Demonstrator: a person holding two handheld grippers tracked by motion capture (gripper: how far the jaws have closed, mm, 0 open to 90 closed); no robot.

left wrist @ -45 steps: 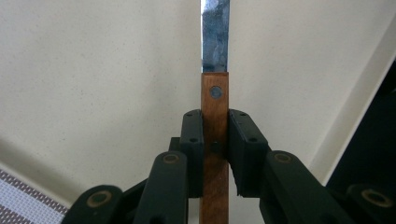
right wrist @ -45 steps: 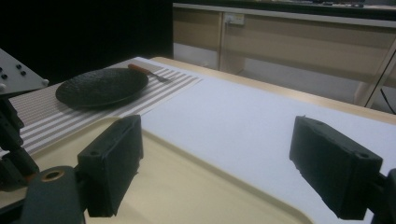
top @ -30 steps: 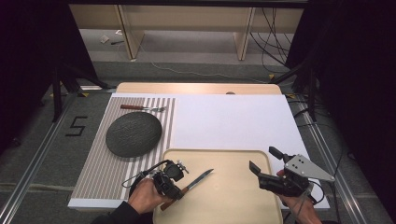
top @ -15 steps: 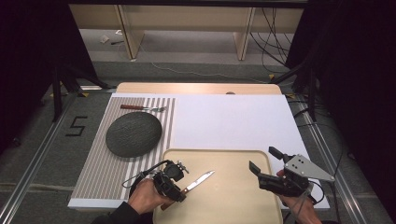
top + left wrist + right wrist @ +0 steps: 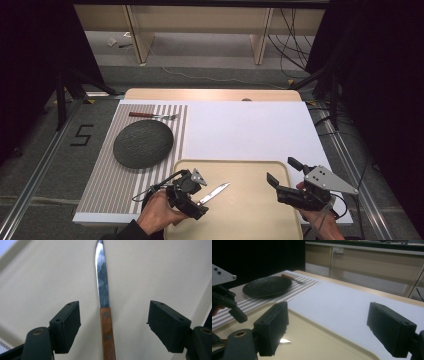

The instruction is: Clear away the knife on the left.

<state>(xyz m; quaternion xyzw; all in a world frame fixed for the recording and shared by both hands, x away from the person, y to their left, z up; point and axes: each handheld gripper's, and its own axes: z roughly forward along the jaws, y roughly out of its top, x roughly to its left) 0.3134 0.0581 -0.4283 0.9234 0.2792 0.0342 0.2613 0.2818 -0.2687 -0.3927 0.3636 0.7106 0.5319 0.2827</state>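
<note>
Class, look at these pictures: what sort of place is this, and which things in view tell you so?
Probably a lab or recording set laid out like a dining spot: a table with a striped placemat, a dark plate and a beige tray, ringed by black curtains and loose floor cables.

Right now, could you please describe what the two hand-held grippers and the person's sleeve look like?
Both are black. The left hand-held gripper trails a black cable and carries a small grey plate. The right hand-held gripper bears a larger grey three-cornered plate with screw holes. Its pads are blocky. The sleeve is dark.
</note>
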